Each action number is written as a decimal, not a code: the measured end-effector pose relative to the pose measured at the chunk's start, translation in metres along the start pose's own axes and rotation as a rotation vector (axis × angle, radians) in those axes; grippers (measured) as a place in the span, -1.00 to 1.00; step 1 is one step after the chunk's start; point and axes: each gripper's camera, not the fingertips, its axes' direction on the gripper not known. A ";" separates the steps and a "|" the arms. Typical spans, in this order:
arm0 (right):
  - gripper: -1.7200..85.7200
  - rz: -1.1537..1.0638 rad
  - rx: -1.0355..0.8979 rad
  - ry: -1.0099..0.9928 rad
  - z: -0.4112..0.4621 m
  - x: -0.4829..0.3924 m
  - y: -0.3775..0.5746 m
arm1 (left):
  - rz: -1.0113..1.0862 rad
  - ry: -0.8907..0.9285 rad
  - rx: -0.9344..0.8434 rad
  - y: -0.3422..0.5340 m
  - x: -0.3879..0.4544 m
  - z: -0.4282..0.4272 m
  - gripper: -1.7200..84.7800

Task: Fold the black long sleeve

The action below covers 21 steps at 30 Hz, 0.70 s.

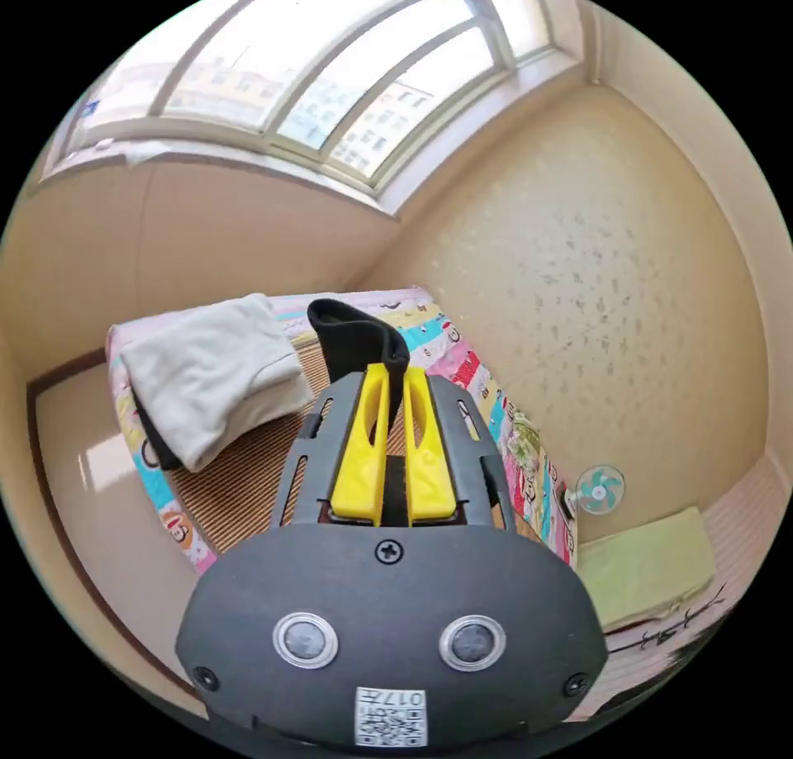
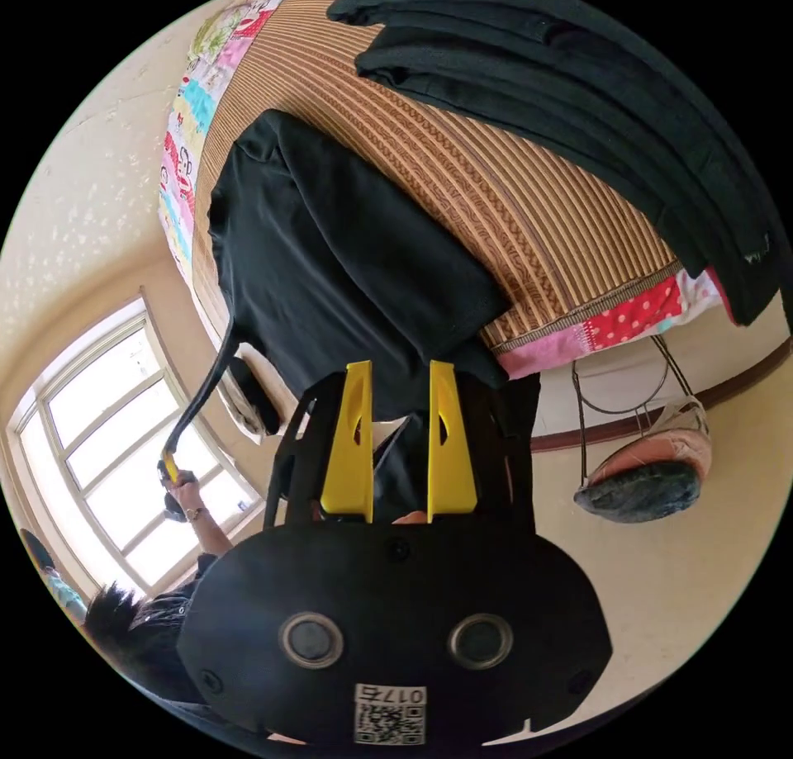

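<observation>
The black long sleeve shirt (image 2: pixel 330 272) lies on the striped woven mat (image 2: pixel 496 173) of a bed, its lower part hanging over the bed's edge. One sleeve (image 2: pixel 206 387) stretches off the bed up to my left gripper (image 2: pixel 169 464), which a hand (image 2: pixel 194 503) holds raised. In the left gripper view, the left gripper (image 1: pixel 395 371) is shut on the black cuff (image 1: pixel 355 338), which sticks out above the yellow jaws. My right gripper (image 2: pixel 399 371) is open at the hanging edge of the shirt, with black cloth showing between its jaws.
A stack of folded dark clothes (image 2: pixel 578 73) lies on the mat beside the shirt. Folded pale clothes (image 1: pixel 215 371) sit at the bed's other end. A shoe (image 2: pixel 644 482) and a wire stand are on the floor below. A small fan (image 1: pixel 600 489) and a green cushion (image 1: pixel 644 565) are by the wall.
</observation>
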 end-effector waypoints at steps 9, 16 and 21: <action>-0.66 -0.057 -0.005 0.317 0.000 0.016 -0.020 | 0.298 0.317 -0.688 0.275 0.238 0.211 -0.81; -0.80 0.024 -0.047 0.203 0.013 0.063 -0.023 | 0.339 0.265 -1.017 0.423 0.221 0.165 -0.83; -0.88 -0.134 0.149 0.131 -0.078 0.030 -0.005 | 0.354 0.142 -1.065 0.415 0.164 0.119 -0.84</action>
